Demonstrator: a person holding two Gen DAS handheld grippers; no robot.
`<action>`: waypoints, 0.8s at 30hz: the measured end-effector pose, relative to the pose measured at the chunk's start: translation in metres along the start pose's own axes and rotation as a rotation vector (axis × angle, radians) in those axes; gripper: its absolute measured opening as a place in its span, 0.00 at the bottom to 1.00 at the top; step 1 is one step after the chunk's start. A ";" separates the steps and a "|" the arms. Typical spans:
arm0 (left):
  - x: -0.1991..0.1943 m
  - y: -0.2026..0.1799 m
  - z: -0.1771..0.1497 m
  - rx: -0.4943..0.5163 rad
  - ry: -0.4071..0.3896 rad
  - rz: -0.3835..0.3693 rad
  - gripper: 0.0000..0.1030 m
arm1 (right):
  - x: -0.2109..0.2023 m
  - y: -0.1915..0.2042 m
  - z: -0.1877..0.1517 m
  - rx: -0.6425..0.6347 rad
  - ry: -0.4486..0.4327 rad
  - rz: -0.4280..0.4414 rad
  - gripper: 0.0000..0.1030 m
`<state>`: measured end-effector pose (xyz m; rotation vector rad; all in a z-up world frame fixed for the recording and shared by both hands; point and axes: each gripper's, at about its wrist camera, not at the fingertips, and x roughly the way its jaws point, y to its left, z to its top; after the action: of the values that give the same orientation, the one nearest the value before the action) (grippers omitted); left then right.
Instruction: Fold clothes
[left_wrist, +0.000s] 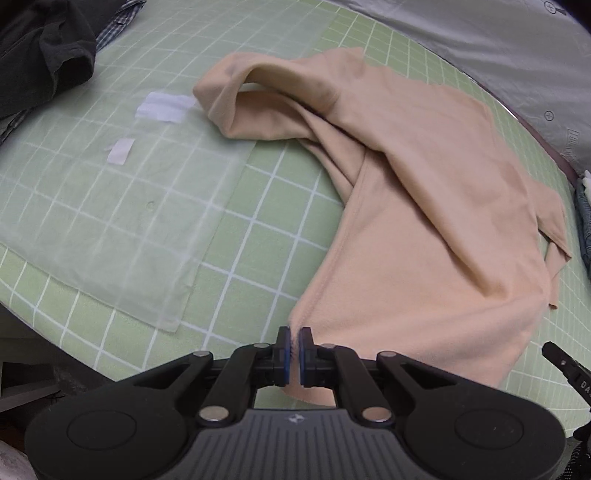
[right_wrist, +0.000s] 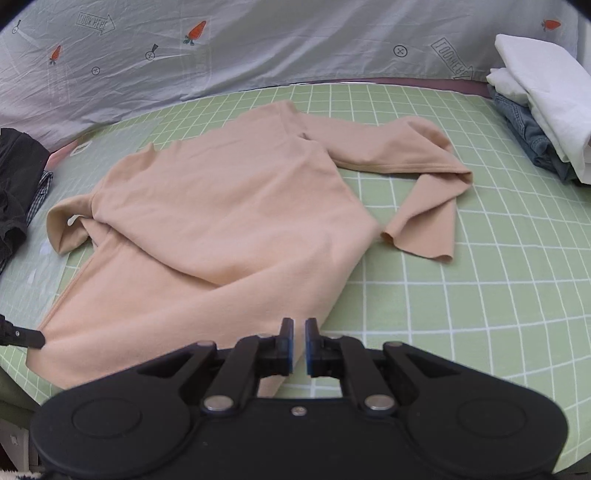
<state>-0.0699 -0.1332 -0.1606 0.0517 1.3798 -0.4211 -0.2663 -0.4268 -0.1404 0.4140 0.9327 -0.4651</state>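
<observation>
- Left gripper (left_wrist: 294, 345): nearest the left wrist camera; jaws clenched on the hem edge of the top (left_wrist: 424, 206), fabric pinched between the blue pads.
- Right gripper (right_wrist: 299, 341): jaws nearly together at the top's other hem corner; fabric runs under them, but whether it is pinched cannot be told.
- Top: peach, long-sleeved, spread crumpled on the green grid mat (left_wrist: 266, 206), body partly folded over itself; one sleeve (right_wrist: 424, 177) bent back on the mat.
- Clear sheet (left_wrist: 110, 221): flat on the mat, beside the top.
- Dark garment (left_wrist: 44, 51): heaped at the mat's far corner.
- Folded stack (right_wrist: 543, 107): white over denim, at the mat's edge.
- Printed grey sheet (right_wrist: 258, 44): behind the mat.
</observation>
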 end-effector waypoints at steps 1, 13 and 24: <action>0.003 0.003 -0.001 -0.014 0.008 0.000 0.05 | 0.001 -0.004 -0.001 0.019 0.003 -0.001 0.07; 0.015 0.010 -0.005 -0.019 0.044 0.028 0.07 | 0.038 -0.036 0.000 0.151 0.047 -0.010 0.08; 0.016 0.019 0.007 0.015 0.050 0.042 0.10 | 0.049 0.012 0.032 0.107 -0.061 0.048 0.29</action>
<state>-0.0555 -0.1213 -0.1783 0.1035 1.4221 -0.3976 -0.2131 -0.4434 -0.1621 0.5151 0.8393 -0.4827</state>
